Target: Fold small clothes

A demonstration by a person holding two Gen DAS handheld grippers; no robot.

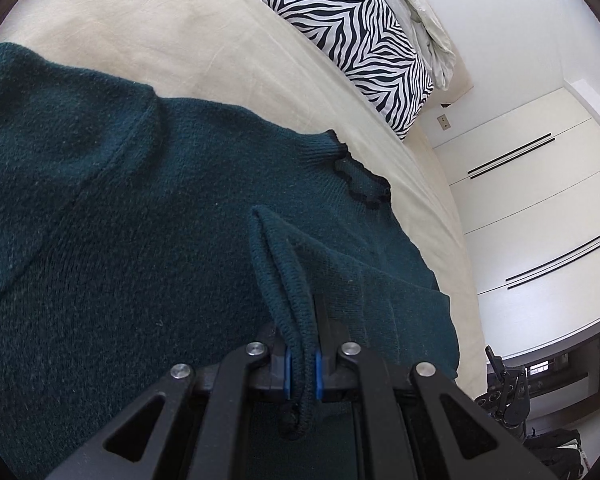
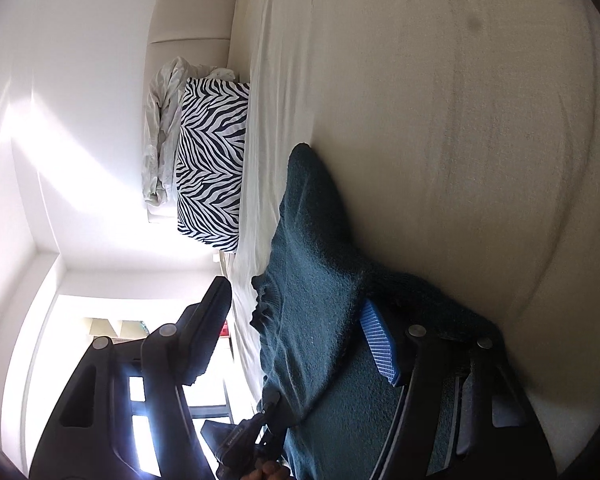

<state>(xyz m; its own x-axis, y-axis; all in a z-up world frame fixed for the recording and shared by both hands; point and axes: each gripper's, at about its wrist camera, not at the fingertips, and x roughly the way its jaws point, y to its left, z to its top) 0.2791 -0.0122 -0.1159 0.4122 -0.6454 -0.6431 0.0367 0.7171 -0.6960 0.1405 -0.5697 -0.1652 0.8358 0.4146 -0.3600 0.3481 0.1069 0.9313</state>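
Observation:
A dark teal knitted sweater lies spread on a cream bed sheet; its dark ruffled collar points toward the pillow. My left gripper is shut on a ribbed edge of the sweater, with a fold rising between its blue pads. In the right wrist view the same sweater lies partly lifted. My right gripper is open, its jaws wide apart around the sweater's edge; the blue-padded finger rests against the cloth. The left gripper shows low in that view.
A zebra-print pillow and a crumpled white cloth lie at the head of the bed. White wardrobe doors stand beyond the bed's edge. The same pillow shows in the right wrist view, beside a bright window.

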